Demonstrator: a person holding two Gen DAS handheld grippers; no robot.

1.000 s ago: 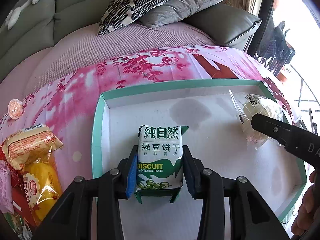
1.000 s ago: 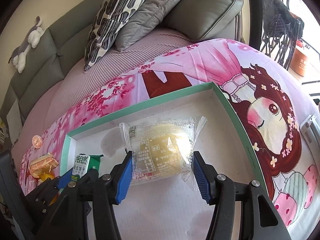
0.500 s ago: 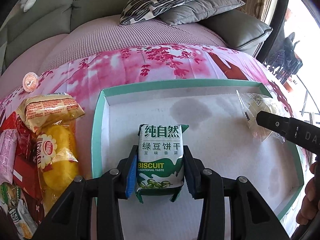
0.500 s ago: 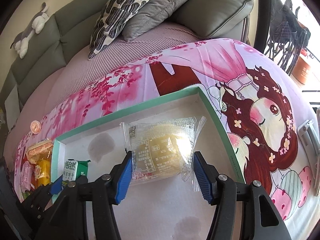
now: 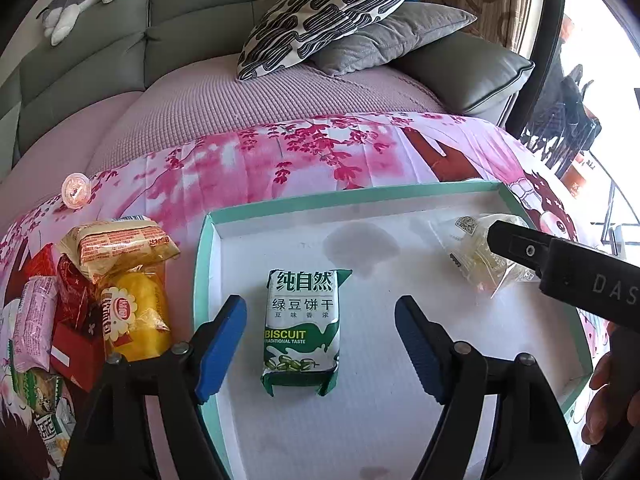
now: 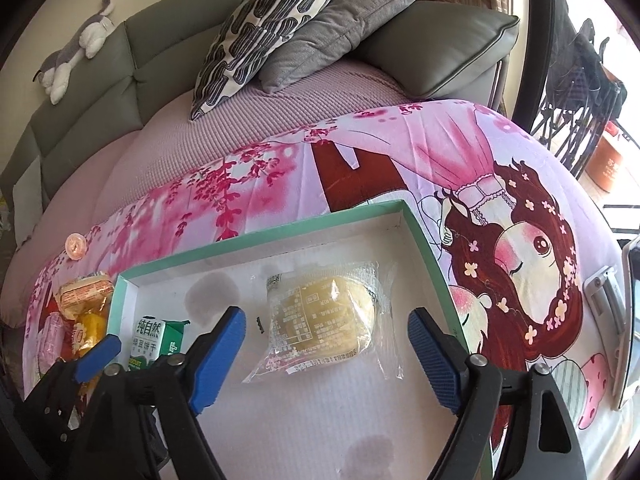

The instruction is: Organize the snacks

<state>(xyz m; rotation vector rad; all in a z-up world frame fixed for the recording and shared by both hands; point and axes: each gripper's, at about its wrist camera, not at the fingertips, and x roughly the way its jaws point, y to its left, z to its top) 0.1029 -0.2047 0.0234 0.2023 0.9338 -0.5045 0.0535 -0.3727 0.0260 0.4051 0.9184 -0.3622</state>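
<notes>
A green and white biscuit pack [image 5: 302, 330] lies flat in the shallow white tray with a teal rim [image 5: 202, 276]. My left gripper [image 5: 320, 344] straddles it, jaws opening, blue pads well clear of the pack on both sides. In the right wrist view a clear-wrapped yellow cake [image 6: 324, 320] lies in the same tray [image 6: 430, 256]. My right gripper [image 6: 328, 344] spreads around the cake, jaws opening, neither pad touching the wrapper. The cake [image 5: 476, 254] and biscuit pack [image 6: 150, 338] each show in the other view.
Left of the tray lies a heap of snacks: a yellow cake pack [image 5: 134, 316], an orange wrapper [image 5: 120, 244], a pink packet [image 5: 34, 320] and a red box [image 5: 76, 352]. A small jelly cup [image 5: 75, 191] sits further back. Pillows [image 5: 332, 12] lie on the sofa behind.
Both grippers have let go: the left jaws spread away from the biscuit pack and the right jaws from the cake. Both snacks now rest on the tray floor. The left gripper drew back and up.
</notes>
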